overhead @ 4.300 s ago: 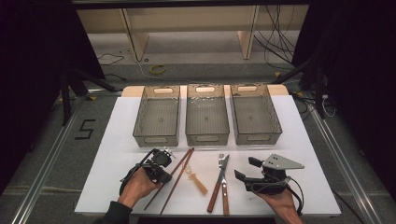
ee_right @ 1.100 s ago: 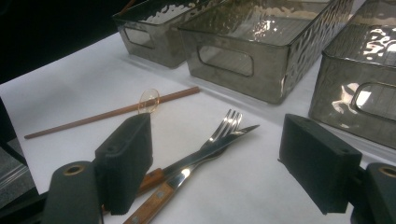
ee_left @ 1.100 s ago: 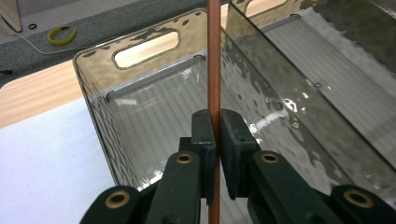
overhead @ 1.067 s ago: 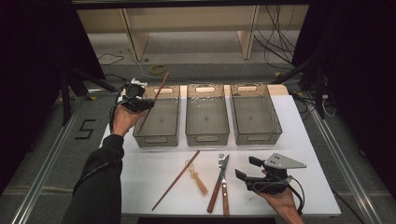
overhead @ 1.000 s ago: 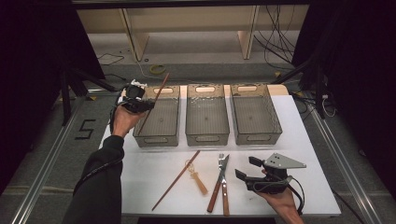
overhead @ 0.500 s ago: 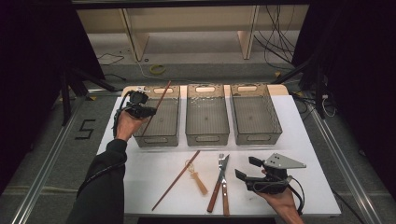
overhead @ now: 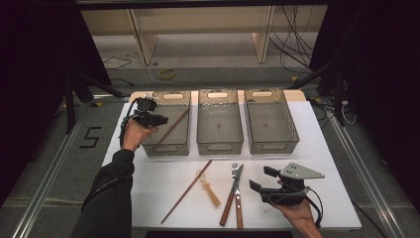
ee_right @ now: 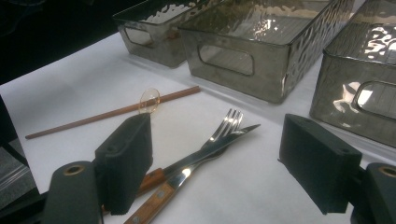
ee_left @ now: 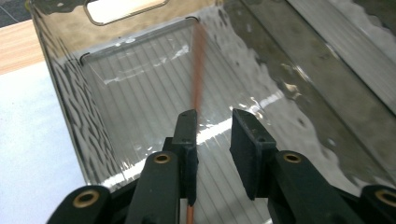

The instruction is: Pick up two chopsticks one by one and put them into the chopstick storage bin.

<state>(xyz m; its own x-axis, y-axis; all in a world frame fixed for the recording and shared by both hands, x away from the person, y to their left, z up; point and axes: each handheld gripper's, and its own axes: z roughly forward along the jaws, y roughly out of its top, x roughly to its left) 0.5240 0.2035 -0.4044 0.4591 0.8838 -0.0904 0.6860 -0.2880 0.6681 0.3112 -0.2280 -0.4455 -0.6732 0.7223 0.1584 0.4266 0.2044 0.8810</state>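
Left gripper: over left bin, jaws just opened, apart; brown chopstick blurred against one pad, unclamped, slanting into bin. Right gripper: jaws wide apart, nothing between, low over white table. Floor marking "5" legible from high view. Fork tines plain in right gripper view.

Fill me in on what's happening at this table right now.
A person is sorting utensils into three clear bins. The left gripper is over the left bin; its jaws have just been opening, and a chopstick lies slanted in that bin, against one jaw. The right gripper rests open near the table's front. The second chopstick, a small spoon, a fork and a knife wait on the table.
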